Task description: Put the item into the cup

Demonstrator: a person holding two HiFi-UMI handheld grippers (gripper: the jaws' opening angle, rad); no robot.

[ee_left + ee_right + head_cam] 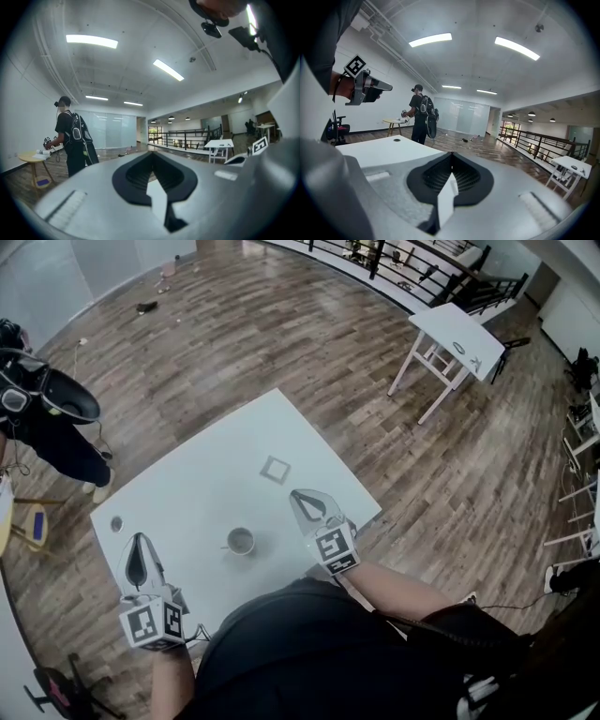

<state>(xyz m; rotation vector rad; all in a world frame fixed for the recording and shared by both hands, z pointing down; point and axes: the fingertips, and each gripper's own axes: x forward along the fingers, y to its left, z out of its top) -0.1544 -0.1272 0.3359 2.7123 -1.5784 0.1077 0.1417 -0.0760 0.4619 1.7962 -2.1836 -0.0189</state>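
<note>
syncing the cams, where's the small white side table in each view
Head view: small white side table, upper right, near the black railing.
Left gripper view: right of centre, at the railing's right end.
Right gripper view: lower right edge, in front of the railing.
Shared landmark: the railing.

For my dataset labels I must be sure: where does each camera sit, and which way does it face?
Head view: on the head, steeply down at white table and cup; left gripper, right gripper, torso show.
Left gripper view: on that gripper, level toward railing; shut jaws show.
Right gripper view: on that gripper, across the table; shut jaws, left gripper show.
Shared: both gripper views see the standing person.
</note>
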